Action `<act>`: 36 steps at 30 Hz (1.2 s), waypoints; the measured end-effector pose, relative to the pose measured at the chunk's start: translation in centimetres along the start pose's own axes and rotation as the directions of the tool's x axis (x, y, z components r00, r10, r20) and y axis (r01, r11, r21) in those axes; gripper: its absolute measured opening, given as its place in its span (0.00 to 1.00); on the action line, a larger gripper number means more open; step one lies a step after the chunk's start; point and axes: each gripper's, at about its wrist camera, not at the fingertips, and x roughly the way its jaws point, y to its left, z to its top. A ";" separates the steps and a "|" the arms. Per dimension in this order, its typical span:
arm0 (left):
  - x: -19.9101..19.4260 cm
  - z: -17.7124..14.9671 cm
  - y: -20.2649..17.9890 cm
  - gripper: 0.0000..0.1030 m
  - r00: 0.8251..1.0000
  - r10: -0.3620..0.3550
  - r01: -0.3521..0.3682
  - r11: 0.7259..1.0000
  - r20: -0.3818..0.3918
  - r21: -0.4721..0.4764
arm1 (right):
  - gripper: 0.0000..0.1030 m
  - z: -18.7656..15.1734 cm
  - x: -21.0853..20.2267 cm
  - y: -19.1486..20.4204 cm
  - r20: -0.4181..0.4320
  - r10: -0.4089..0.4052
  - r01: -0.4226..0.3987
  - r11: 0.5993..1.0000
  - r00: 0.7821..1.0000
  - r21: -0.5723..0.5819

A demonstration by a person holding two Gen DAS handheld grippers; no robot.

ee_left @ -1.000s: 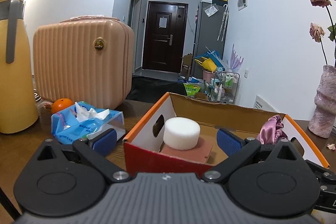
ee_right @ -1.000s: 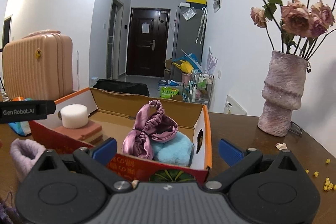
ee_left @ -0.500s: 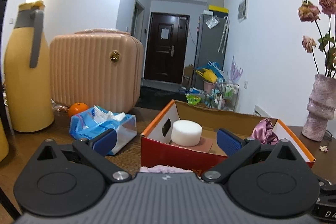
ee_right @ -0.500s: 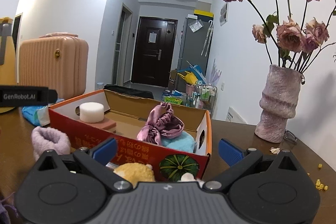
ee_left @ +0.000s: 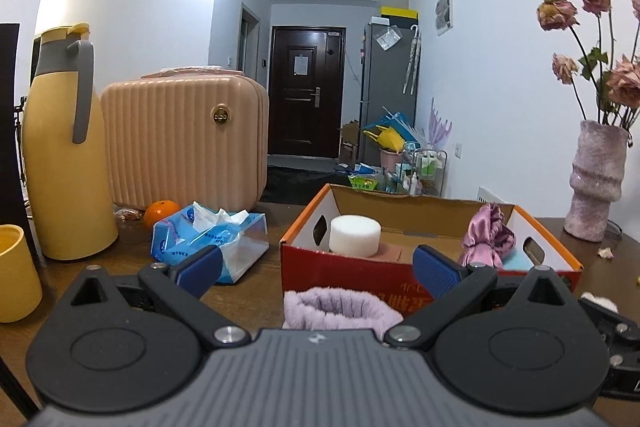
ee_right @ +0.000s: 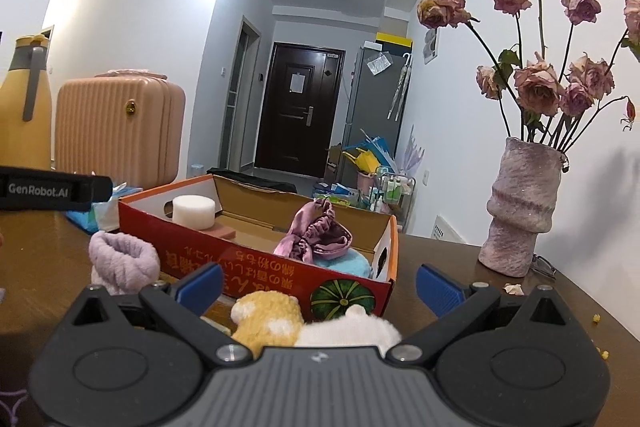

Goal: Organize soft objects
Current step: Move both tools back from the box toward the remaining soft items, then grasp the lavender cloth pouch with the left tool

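Note:
A red cardboard box [ee_left: 344,269] [ee_right: 256,267] on the wooden table holds a white foam cylinder [ee_left: 354,234] [ee_right: 193,211], a purple satin scrunchie [ee_left: 486,241] [ee_right: 316,237] and a blue soft pad [ee_right: 344,263]. A lilac fuzzy band [ee_left: 340,311] [ee_right: 120,259] lies on the table in front of the box. A yellow plush [ee_right: 266,319] and a white plush [ee_right: 352,329] lie just before my right gripper [ee_right: 318,287]. My left gripper [ee_left: 316,271] is open and empty above the lilac band. My right gripper is open and empty.
A yellow thermos [ee_left: 66,147], a peach suitcase [ee_left: 184,143], an orange [ee_left: 160,211], a blue tissue pack [ee_left: 208,239] and a yellow cup [ee_left: 16,275] stand left. A vase of dried roses [ee_right: 520,211] stands right.
Both grippers have pulled back from the box and risen. The lilac band and the two plush toys have come into view in front of the box.

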 end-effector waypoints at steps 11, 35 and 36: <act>-1.6 0.1 0.8 1.00 1.000 0.014 -0.014 1.000 0.009 -0.010 | 1.00 -0.5 -2.0 -0.4 0.007 0.005 -0.005 1.000 1.000 0.014; -5.2 -0.9 2.0 1.00 0.992 0.001 0.003 1.000 -0.122 0.031 | 1.00 -1.6 -4.9 -1.9 -0.012 0.009 -0.008 0.996 1.000 0.092; -5.3 -1.1 2.2 1.00 0.991 0.003 0.001 0.999 -0.133 0.032 | 1.00 -1.7 -5.0 -1.9 -0.015 0.010 -0.009 0.995 1.000 0.094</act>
